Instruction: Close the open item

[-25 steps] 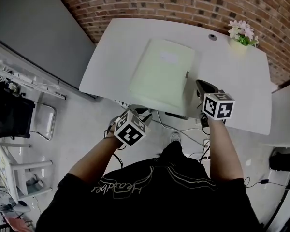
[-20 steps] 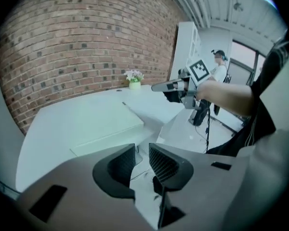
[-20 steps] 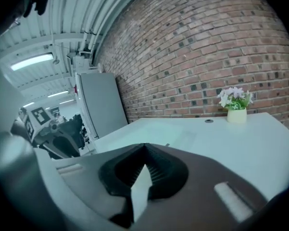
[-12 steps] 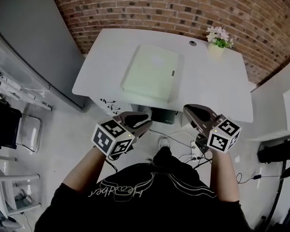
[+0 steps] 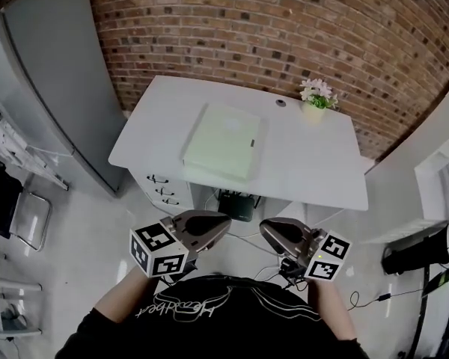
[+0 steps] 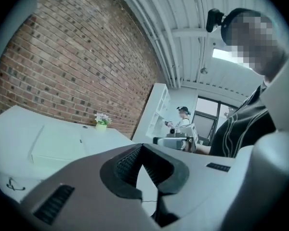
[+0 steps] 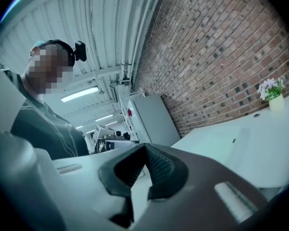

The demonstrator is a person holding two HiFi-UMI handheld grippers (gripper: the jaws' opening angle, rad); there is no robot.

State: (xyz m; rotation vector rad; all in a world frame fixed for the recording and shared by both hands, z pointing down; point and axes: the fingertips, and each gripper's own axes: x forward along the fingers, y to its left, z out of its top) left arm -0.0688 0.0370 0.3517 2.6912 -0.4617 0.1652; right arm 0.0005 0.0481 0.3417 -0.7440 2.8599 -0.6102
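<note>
Head view is showing both grippers hanging low in the frame, well short of the white desk (image 5: 314,170) that is filling the middle of the picture. The left gripper (image 5: 224,221) is sitting at lower left of centre with its marker cube (image 5: 159,250) nearer the bottom edge. The right gripper (image 5: 264,227) is sitting at lower right of centre with its own marker cube (image 5: 328,256) beside it. Their tips are pointing toward each other, near but not touching.

The pale green case (image 5: 221,140) is lying flat on the left half of the desk, its lid down. A small dark latch (image 5: 250,143) is showing at its right edge. A flower pot (image 5: 315,100) is standing near the desk's far edge, to the upper right of the case and well apart from it. Drawers (image 5: 162,189) are showing under the desk's left end, a brick wall (image 5: 284,28) is running across the top, and a grey cabinet (image 5: 56,73) is standing at upper left.

Left gripper view is showing the left gripper (image 6: 142,147) with its ribbed pads meeting at the tip and nothing gripped between them; the case (image 6: 58,146) is lying far off at middle left. Right gripper view is showing the right gripper (image 7: 145,147) likewise pressed together at the tip and holding nothing, with the desk (image 7: 216,138) lying beyond it at right.
</note>
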